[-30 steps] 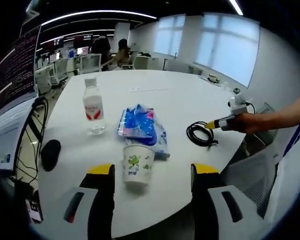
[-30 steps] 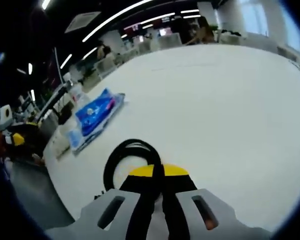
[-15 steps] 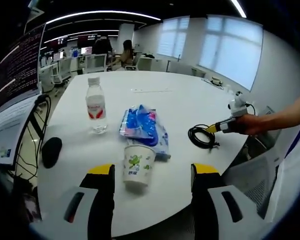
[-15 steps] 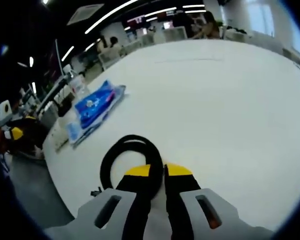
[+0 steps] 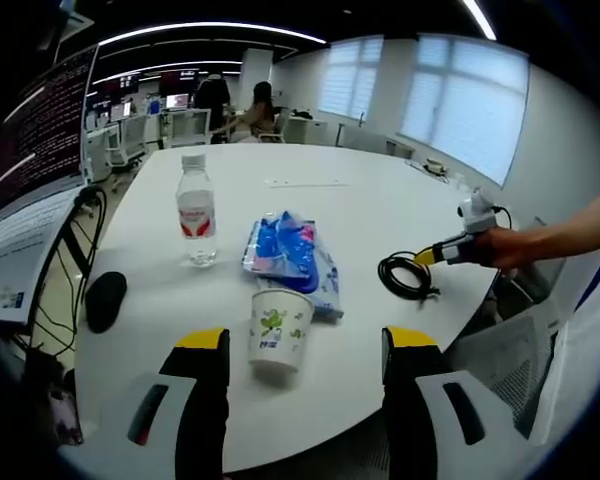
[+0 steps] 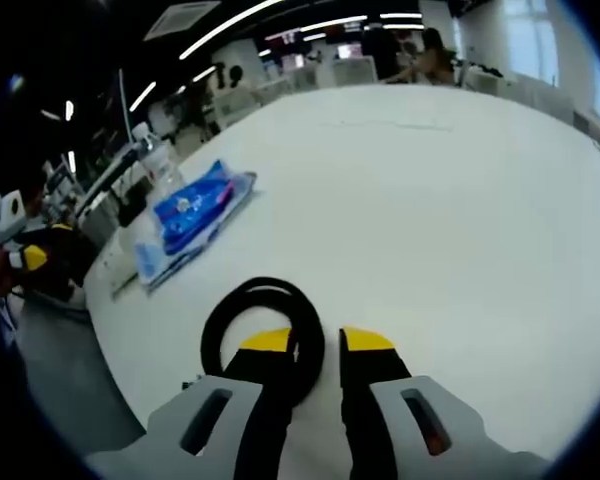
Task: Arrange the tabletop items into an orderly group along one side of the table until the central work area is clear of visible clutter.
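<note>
My left gripper (image 5: 306,342) is open just above the table's near edge, and a white paper cup (image 5: 278,330) with green print stands between its jaws, untouched. Behind the cup lies a blue snack packet (image 5: 285,250), with a clear water bottle (image 5: 196,210) upright to its left. A coiled black cable (image 5: 405,275) rests at the right. My right gripper (image 6: 317,338) is open over the cable (image 6: 220,330); one strand of the coil runs between its parted jaws. The packet (image 6: 195,215) and bottle (image 6: 155,160) lie beyond it to the left.
A black mouse (image 5: 105,300) sits at the left edge of the round white table (image 5: 340,190), beside monitors and hanging cables. A person's hand (image 5: 505,245) holds the right gripper (image 5: 450,245). Office chairs and people are far behind the table.
The right gripper's jaws were shut on the cable and have since parted, releasing the strand. The left gripper and the other items have stayed put.
</note>
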The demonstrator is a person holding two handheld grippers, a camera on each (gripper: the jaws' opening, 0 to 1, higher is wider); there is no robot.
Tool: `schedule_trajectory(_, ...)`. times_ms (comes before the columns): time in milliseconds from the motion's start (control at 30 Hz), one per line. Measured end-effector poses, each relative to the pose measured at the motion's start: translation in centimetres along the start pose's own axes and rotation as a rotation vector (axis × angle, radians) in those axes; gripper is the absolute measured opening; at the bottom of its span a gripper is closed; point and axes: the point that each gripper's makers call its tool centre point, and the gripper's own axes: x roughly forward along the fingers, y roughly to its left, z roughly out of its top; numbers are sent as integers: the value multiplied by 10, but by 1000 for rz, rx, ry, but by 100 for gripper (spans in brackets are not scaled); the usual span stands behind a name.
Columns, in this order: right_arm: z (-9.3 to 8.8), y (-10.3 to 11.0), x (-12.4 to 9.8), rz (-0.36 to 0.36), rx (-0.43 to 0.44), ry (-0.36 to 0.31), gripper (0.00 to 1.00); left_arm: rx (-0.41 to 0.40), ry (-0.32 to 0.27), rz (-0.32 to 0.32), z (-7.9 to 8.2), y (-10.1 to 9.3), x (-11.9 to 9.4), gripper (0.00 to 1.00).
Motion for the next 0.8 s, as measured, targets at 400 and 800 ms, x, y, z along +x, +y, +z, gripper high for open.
schedule_trajectory(400, 34, 26, 16, 52, -82, -3, 24, -4, -13, 5, 0, 3, -6, 63)
schedule_trajectory(800, 71, 57, 49, 155, -181, -1, 38, -26, -20, 23, -1, 11, -12, 63)
